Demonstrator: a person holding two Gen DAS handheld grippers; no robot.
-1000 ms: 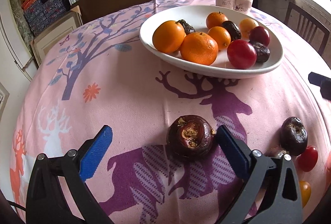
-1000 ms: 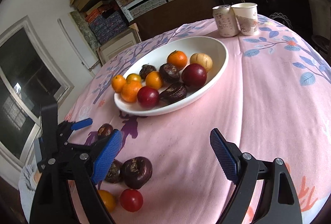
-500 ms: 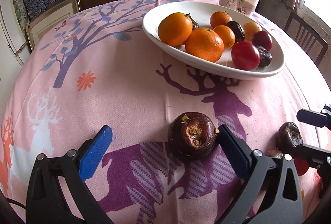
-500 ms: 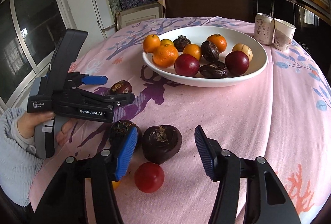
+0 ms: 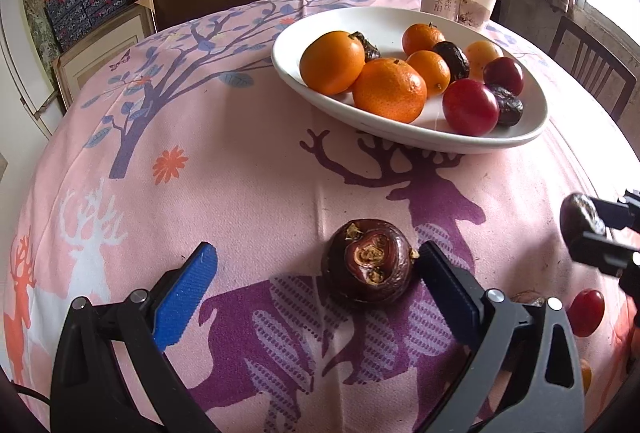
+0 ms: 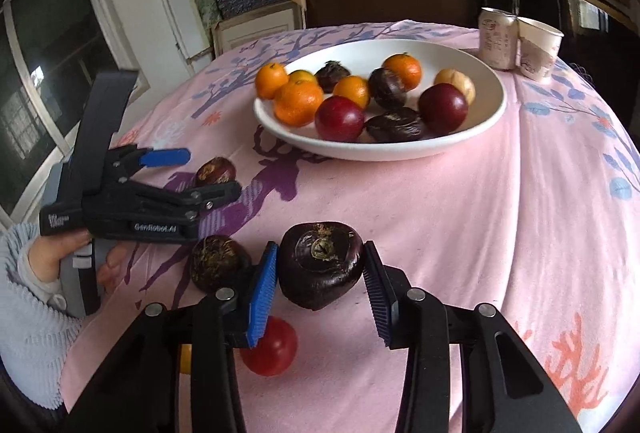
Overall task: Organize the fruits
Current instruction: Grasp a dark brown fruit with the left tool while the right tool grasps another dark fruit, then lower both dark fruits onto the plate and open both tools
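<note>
My right gripper [image 6: 320, 273] is closing its jaws, and both blue pads touch the sides of a large dark chestnut-like fruit [image 6: 320, 265] held between them. That same fruit [image 5: 580, 221] shows at the right edge of the left wrist view. My left gripper [image 5: 316, 253] is open over the pink tablecloth. Another dark fruit [image 5: 368, 265] lies between its fingers, right beside the right pad. A white oval bowl [image 6: 360, 153] farther back holds oranges, red plums and dark fruits. A third dark fruit [image 6: 218, 265], a red tomato [image 6: 272, 349] and a small orange fruit [image 6: 185, 359] lie near my right gripper.
A drink can [image 6: 498, 39] and a paper cup [image 6: 538, 49] stand behind the bowl. A wooden chair [image 5: 592, 73] is past the table's far right edge. A person's hand in a light sleeve [image 6: 36, 313] holds the left gripper. Shelves and boxes line the back wall.
My right gripper swung in over the loose fruits and its jaws narrowed around the large dark fruit. The left gripper stayed open in place by its fruit.
</note>
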